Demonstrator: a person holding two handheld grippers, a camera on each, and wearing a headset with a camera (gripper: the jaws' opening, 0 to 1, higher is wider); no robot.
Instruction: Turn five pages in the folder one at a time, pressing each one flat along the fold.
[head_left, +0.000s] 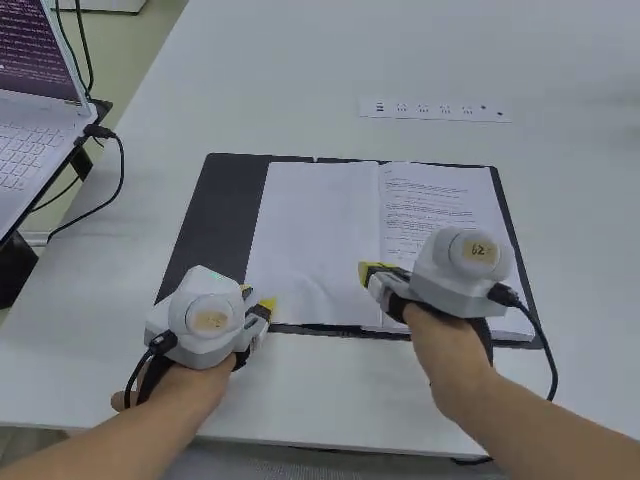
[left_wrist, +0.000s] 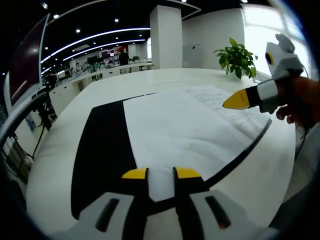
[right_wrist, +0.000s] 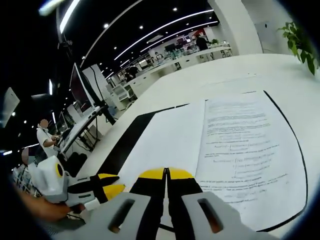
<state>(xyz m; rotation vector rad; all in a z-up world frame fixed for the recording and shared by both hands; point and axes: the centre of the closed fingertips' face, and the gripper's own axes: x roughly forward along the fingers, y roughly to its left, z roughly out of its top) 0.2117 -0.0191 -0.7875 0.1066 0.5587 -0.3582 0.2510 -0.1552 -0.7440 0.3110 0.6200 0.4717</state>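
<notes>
A black folder (head_left: 215, 220) lies open on the white table. A blank white page (head_left: 315, 235) covers its left half and a printed page (head_left: 430, 205) lies on the right, both flat. My right gripper (head_left: 372, 272) is shut with nothing in it, its yellow tips (right_wrist: 166, 173) just above the pages' front edge near the fold. My left gripper (head_left: 262, 305) hovers at the front left corner of the blank page (left_wrist: 175, 130), its jaws (left_wrist: 161, 174) a narrow gap apart and holding nothing. The right gripper (left_wrist: 239, 100) also shows from the left gripper view, over the printed page.
An open laptop (head_left: 25, 120) stands at the far left, with a black cable (head_left: 105, 190) running off the table edge. A white strip with small marks (head_left: 435, 108) lies behind the folder. A potted plant (left_wrist: 237, 60) stands beyond the table. A person (right_wrist: 45, 132) sits far off.
</notes>
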